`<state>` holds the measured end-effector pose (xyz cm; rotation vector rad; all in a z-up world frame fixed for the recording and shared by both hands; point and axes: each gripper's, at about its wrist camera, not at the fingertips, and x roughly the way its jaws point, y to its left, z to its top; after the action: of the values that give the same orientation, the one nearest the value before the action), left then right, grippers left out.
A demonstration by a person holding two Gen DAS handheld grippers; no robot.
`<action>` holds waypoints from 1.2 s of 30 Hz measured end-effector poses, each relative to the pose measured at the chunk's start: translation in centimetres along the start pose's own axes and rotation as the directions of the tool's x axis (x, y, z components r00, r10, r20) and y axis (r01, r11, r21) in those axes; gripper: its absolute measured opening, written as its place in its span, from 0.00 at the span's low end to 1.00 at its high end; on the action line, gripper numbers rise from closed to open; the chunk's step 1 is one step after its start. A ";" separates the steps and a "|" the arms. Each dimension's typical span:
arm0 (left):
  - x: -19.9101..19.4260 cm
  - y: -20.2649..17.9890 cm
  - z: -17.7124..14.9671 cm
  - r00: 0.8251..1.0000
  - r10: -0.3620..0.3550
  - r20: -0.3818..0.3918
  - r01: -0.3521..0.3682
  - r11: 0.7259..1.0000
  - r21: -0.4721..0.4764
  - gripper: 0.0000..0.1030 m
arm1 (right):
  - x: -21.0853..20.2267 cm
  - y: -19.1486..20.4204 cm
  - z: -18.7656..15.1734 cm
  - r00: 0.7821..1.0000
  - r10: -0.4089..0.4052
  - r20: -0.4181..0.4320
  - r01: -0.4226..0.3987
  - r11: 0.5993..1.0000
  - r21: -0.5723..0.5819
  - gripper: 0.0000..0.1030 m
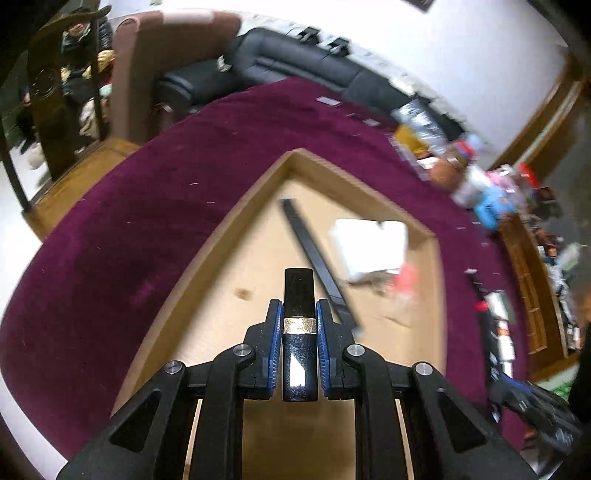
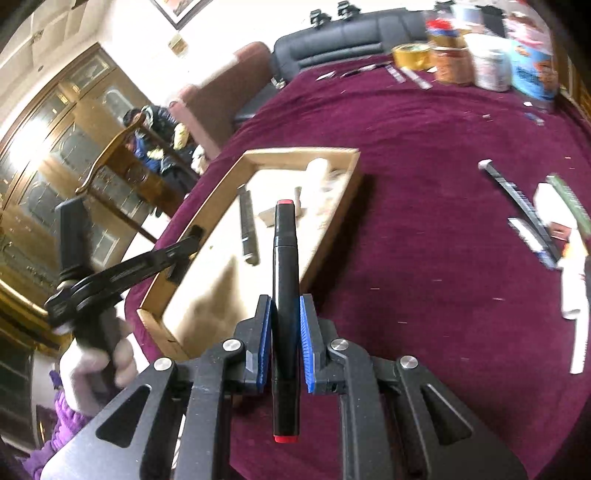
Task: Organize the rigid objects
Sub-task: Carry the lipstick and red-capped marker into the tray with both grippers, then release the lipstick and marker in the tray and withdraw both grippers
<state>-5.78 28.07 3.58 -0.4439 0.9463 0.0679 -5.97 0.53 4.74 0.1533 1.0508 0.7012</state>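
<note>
Black sofa [image 2: 354,33], brown armchair [image 2: 221,96] (blurred), perhaps a glass-fronted cabinet [image 2: 62,122].

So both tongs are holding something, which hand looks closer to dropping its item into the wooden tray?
Probably the left. Its tongs hold the black tube with the gold band over the wooden tray. The right tongs hold the red-tipped black marker mostly above the purple cloth, beside the tray.

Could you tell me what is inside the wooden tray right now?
Inside the wooden tray lie a long black strip, a white box and a small red item, blurred. The left gripper and its lipstick cover the near floor.
</note>
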 end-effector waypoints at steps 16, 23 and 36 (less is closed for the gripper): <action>5.2 0.5 4.9 0.996 -0.022 -0.085 0.018 0.999 -0.038 0.28 | 8.4 3.3 3.4 0.991 -0.017 -0.130 0.014 1.000 -0.019 0.13; -2.8 2.2 2.2 0.994 -0.073 0.085 0.075 0.997 -0.028 0.45 | 12.1 4.3 6.1 0.984 -0.085 -0.155 0.082 0.996 -0.027 0.12; -5.9 5.9 -1.3 0.982 0.015 0.190 0.005 0.994 -0.105 0.52 | 13.5 3.8 8.5 0.979 -0.182 -0.090 0.187 0.981 0.049 0.14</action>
<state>-11.73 33.71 5.68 -0.5228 0.7570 0.1629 3.48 13.27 0.73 0.0742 1.1516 0.5130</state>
